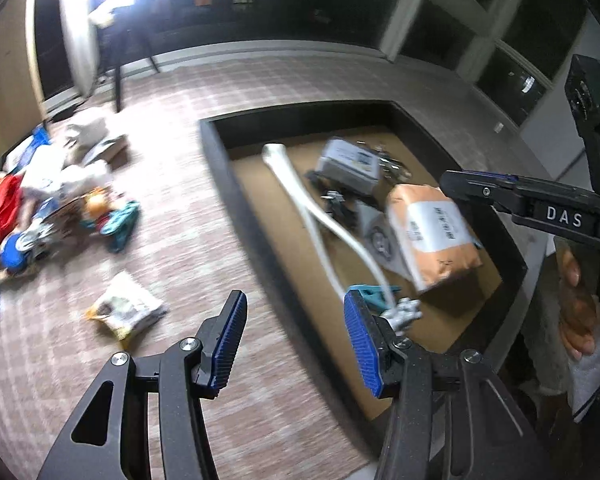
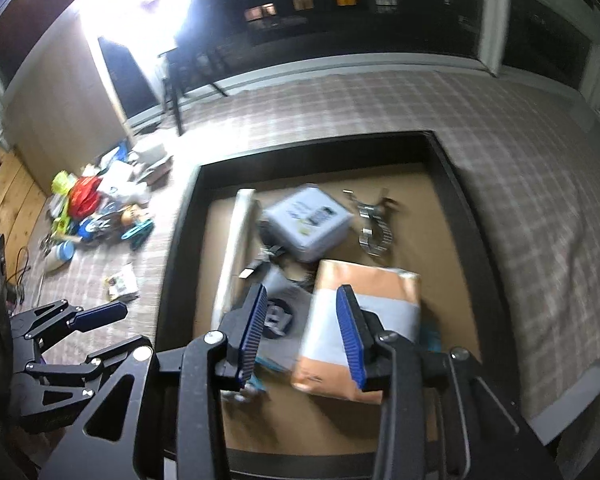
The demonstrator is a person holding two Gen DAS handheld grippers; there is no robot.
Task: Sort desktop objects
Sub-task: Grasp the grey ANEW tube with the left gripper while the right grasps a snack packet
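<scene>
A black-rimmed tray [image 2: 180,240] with a brown floor lies on the checked cloth. In it are an orange parcel [image 2: 380,292] with a white label, a grey box [image 2: 308,220], a long white roll [image 2: 236,248] and a metal watch band [image 2: 374,220]. My right gripper [image 2: 304,334] hangs open above the parcel's left edge, its pads clear of it. My left gripper [image 1: 296,344] is open and empty over the tray's left rim [image 1: 236,208]. The parcel [image 1: 432,232] looks tilted and blurred in the left wrist view, under a finger [image 1: 480,190] of the right gripper.
A heap of mixed items [image 2: 96,208] lies on the cloth left of the tray, with a small printed packet [image 1: 128,312] nearer. A person's hand [image 1: 576,304] holds the right gripper. A table leg [image 2: 174,100] stands at the back.
</scene>
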